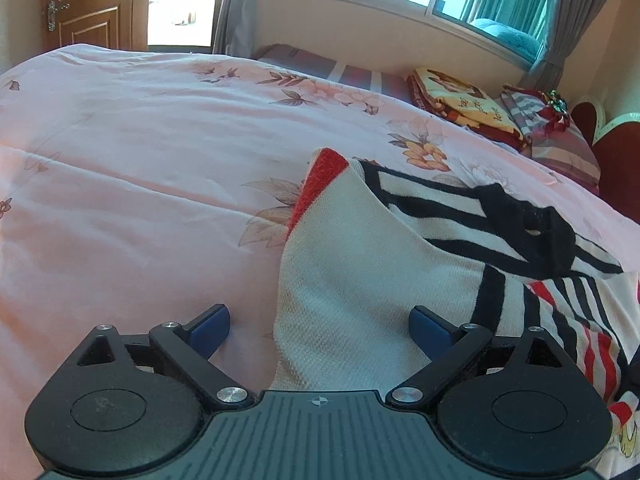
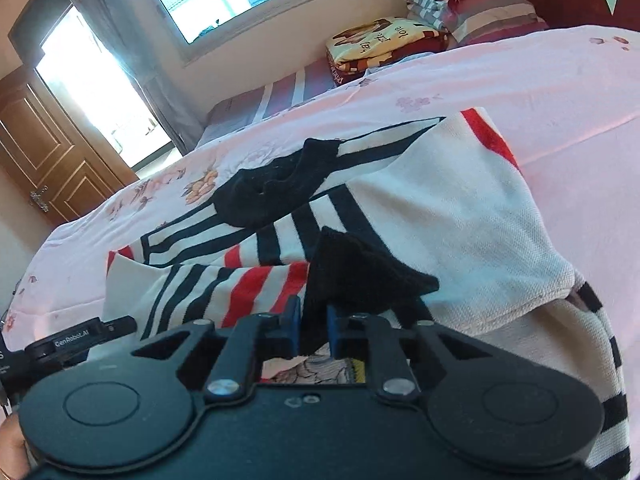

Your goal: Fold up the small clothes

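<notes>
A small white knit top [image 1: 360, 280] with black and red stripes lies rumpled on the pink floral bedspread [image 1: 140, 160]. Its black collar [image 1: 520, 216] faces the pillows, and a red-banded sleeve end [image 1: 324, 172] points away from me. My left gripper [image 1: 320, 332] is open, its blue pads [image 1: 210, 330] wide apart, with a white edge of the top lying between them untouched. In the right wrist view the same top [image 2: 440, 208] fills the middle. My right gripper [image 2: 314, 328] is shut on a black fabric flap [image 2: 360, 276] of the top, which stands up from the pads.
A folded patterned blanket [image 1: 460, 104] and striped pillows [image 1: 560, 132] lie by the red headboard [image 1: 616, 160]. A window with grey curtains runs along the far wall, and a wooden door [image 1: 88, 4] stands beyond the bed. Part of the other gripper's body [image 2: 76, 338] shows at left.
</notes>
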### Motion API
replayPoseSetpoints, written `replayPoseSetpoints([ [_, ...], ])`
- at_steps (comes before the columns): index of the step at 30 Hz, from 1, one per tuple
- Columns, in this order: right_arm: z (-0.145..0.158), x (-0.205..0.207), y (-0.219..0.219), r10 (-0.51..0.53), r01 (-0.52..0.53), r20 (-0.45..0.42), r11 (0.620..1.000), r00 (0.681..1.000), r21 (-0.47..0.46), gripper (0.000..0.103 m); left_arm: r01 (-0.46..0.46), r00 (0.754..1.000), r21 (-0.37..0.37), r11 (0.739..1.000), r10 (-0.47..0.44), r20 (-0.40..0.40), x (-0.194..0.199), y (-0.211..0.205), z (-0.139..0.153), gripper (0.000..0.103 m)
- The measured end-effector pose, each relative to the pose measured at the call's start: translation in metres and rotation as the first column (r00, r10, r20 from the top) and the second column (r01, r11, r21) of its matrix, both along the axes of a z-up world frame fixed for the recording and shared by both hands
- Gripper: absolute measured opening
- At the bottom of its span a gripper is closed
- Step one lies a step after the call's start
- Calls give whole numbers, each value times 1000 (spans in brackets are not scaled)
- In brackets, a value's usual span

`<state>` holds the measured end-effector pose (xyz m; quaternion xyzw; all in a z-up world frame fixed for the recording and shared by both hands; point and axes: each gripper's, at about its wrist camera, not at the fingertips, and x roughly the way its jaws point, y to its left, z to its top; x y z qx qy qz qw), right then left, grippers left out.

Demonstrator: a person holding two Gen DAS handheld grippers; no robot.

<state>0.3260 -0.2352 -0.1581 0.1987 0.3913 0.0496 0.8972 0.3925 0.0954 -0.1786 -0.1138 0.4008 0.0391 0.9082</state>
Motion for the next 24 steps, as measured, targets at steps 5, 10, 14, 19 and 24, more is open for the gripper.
replayPoseSetpoints([
  [5,13,6,9,62,-60,83,998,995,-33,5,-1,1000,-23,1000,2,17,26,6,-1,96],
  [10,62,2,28,188,-148,330,979,925,-141,5,-62,996,-65,996,66,55,40,16,4,15],
  [14,41,15,3,115,-81,241,985,964,-150,5,-140,986,-79,987,147,84,35,25,-4,13],
  [19,-16,20,-29,4,-5,-11,990,1000,-141,4,-161,980,-51,986,166,108,33,24,-9,13],
  [24,-10,13,-44,-15,15,-7,1000,1000,10,49,-132,984,-11,991,133,119,12,18,14,30],
])
